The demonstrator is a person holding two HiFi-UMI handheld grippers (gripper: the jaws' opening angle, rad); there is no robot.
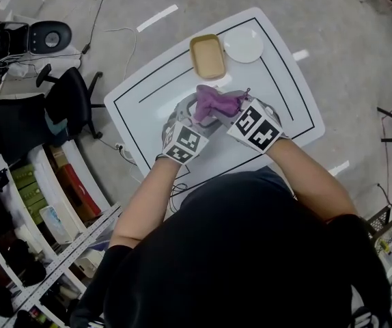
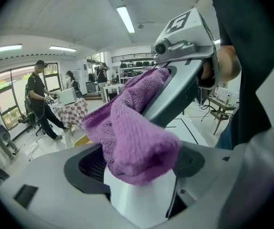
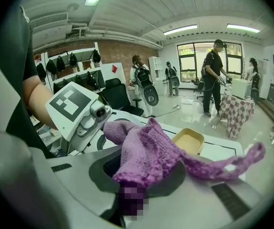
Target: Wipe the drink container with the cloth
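Note:
A purple cloth (image 1: 216, 102) hangs bunched between my two grippers over the middle of the white table (image 1: 288, 87). My right gripper (image 1: 229, 109) is shut on the cloth (image 3: 151, 151), and a loose tail trails to the right. My left gripper (image 1: 194, 116) has its jaws wide around a white drink container (image 2: 139, 199). A thin dark gap shows beside the container on the right. The cloth (image 2: 132, 137) lies draped over the container's top. In the head view the container is hidden under the cloth.
A tan rectangular tray (image 1: 207, 55) and a round white plate (image 1: 243, 44) sit at the table's far side. Black office chairs (image 1: 66, 98) and shelving (image 1: 46, 210) stand to the left. People (image 3: 216, 75) stand in the room behind.

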